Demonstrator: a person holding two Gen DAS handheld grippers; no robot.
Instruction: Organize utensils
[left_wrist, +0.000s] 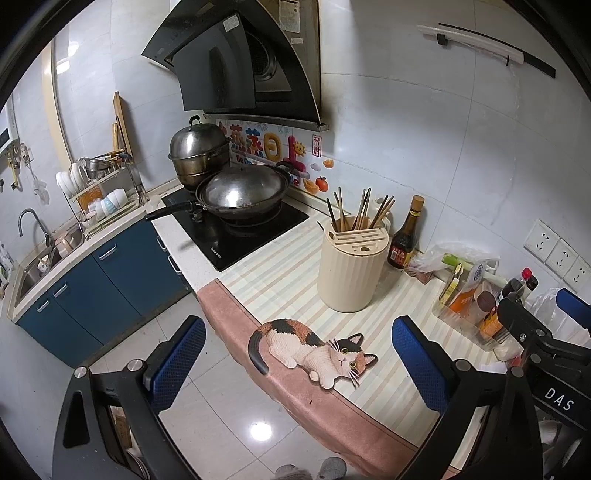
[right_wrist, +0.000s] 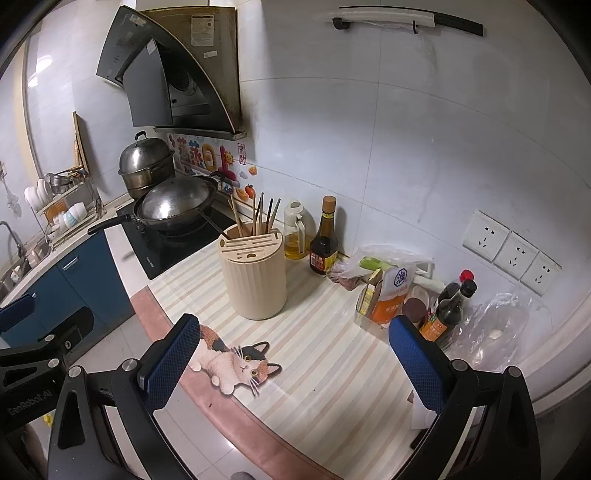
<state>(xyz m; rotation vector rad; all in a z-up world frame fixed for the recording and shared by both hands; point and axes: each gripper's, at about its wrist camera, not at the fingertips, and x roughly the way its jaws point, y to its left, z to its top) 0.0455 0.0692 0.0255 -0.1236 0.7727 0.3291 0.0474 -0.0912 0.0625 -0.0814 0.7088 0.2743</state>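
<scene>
A cream ribbed utensil holder (left_wrist: 349, 266) (right_wrist: 253, 273) stands on the striped counter, with several wooden chopsticks (left_wrist: 364, 208) (right_wrist: 258, 218) sticking up from its back slot. My left gripper (left_wrist: 299, 363) hangs open over the counter's front edge, with nothing between its blue pads. My right gripper (right_wrist: 295, 363) is open too, above the striped mat in front of the holder and empty. The right gripper's body also shows at the right edge of the left wrist view.
A cat-shaped mat (left_wrist: 317, 350) (right_wrist: 236, 363) lies at the counter edge. A wok (left_wrist: 242, 194) and a steamer pot (left_wrist: 199, 147) sit on the black hob (left_wrist: 236, 232). A dark sauce bottle (right_wrist: 324, 243), an oil jug (right_wrist: 295, 232), a clear condiment bin (right_wrist: 399, 295) and plastic bags (right_wrist: 495, 328) line the wall.
</scene>
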